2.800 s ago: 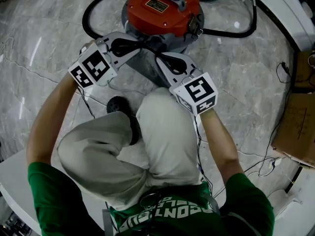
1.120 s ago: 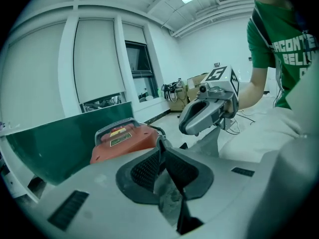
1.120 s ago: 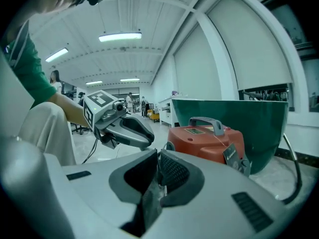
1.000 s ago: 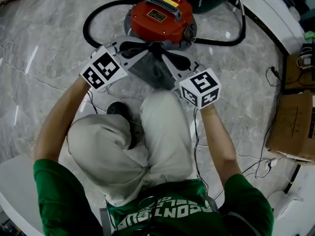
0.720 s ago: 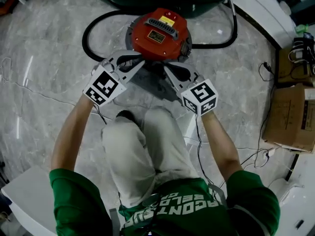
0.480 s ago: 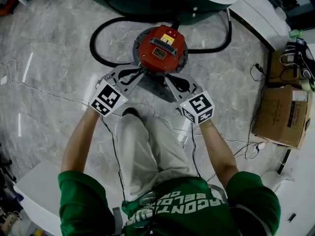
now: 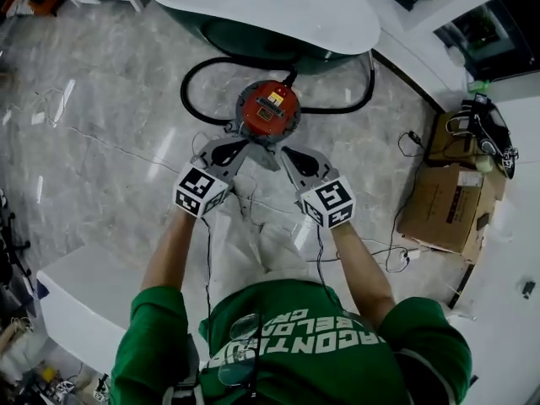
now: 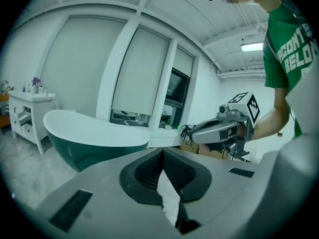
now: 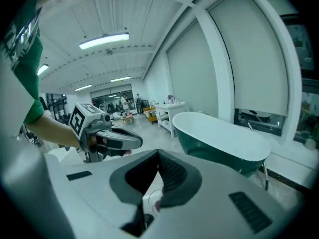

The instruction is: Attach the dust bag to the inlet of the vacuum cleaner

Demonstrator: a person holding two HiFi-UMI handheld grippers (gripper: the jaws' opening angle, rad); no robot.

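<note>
The vacuum cleaner [image 7: 268, 110], red-topped and round, stands on the marble floor [image 7: 110, 142] ahead of the standing person, with its black hose [image 7: 189, 89] looped round it; behind it is a green bathtub [image 7: 253, 2] with a white rim, to the right a cardboard box [image 7: 439, 207] with loose cables [image 7: 403, 251] near it, and at the lower left a white platform [image 7: 72, 302]; a white side table [image 8: 22, 114] stands by the tub's far end. A grey shape that looks like the dust bag [image 7: 268, 155] sits against the near side of the vacuum cleaner, low on the floor; whether it is seated on the inlet cannot be told from the head view. The left gripper [image 7: 243, 147] and the right gripper [image 7: 288, 152] are held up side by side, well above the floor, pointing over the vacuum cleaner towards the tub, with nothing in their way; each shows in the other's view. The left gripper's fingers [image 8: 148, 171] meet at the tips and hold nothing, with only a pale background showing through the gap behind the tips; the right gripper's fingers [image 9: 173, 176] have just closed the last little way, are also tip to tip, and are empty.
</note>
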